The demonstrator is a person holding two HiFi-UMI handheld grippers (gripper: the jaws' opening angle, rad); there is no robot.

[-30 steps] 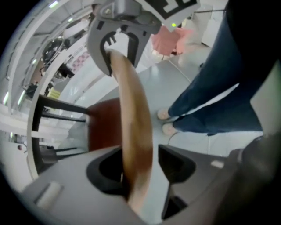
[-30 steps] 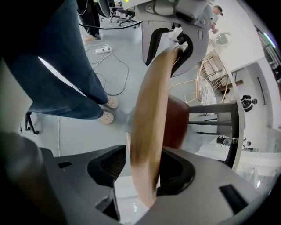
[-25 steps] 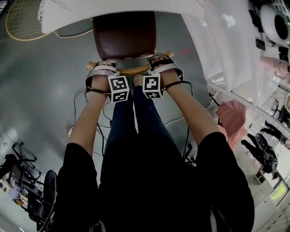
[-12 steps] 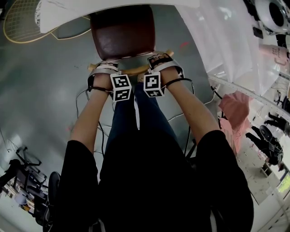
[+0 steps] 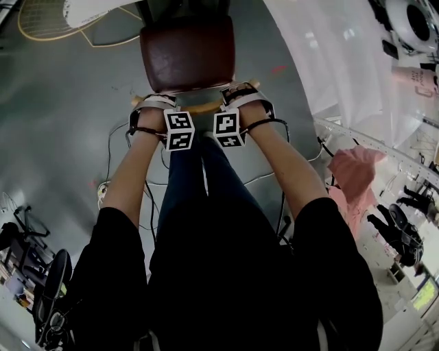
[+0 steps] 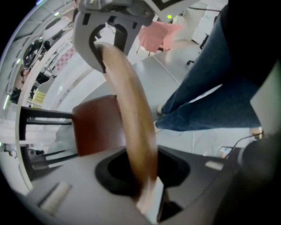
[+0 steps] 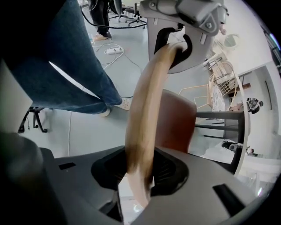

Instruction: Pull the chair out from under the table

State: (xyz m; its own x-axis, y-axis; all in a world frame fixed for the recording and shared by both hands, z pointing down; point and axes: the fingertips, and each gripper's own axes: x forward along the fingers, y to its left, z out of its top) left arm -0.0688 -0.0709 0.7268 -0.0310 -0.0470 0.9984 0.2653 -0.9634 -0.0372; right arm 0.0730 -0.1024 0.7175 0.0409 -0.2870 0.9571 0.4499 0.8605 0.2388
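Observation:
The chair has a dark red-brown seat [image 5: 186,53] and a curved pale wooden top rail [image 5: 202,107]. It stands on the grey floor just below the white table [image 5: 96,8], with nearly all of its seat showing. My left gripper [image 5: 156,104] is shut on the rail's left part and my right gripper [image 5: 240,92] on its right part. In the left gripper view the rail [image 6: 131,123] runs from between my left gripper's [image 6: 145,193] jaws up to the other gripper. The right gripper view mirrors it, the rail [image 7: 145,110] clamped in my right gripper [image 7: 138,193], the seat [image 7: 178,121] beyond.
My legs in blue jeans [image 5: 199,185] stand right behind the chair. Cables [image 5: 110,158] and a power strip [image 5: 103,192] lie on the floor at left. A white sheet [image 5: 329,55] and a rack with pink cloth [image 5: 350,171] are at right. A round wire frame [image 5: 41,20] lies beside the table.
The chair has slid out from under the table: its seat, earlier half covered by the tabletop, now shows almost whole. Both grippers have kept hold of the rail.

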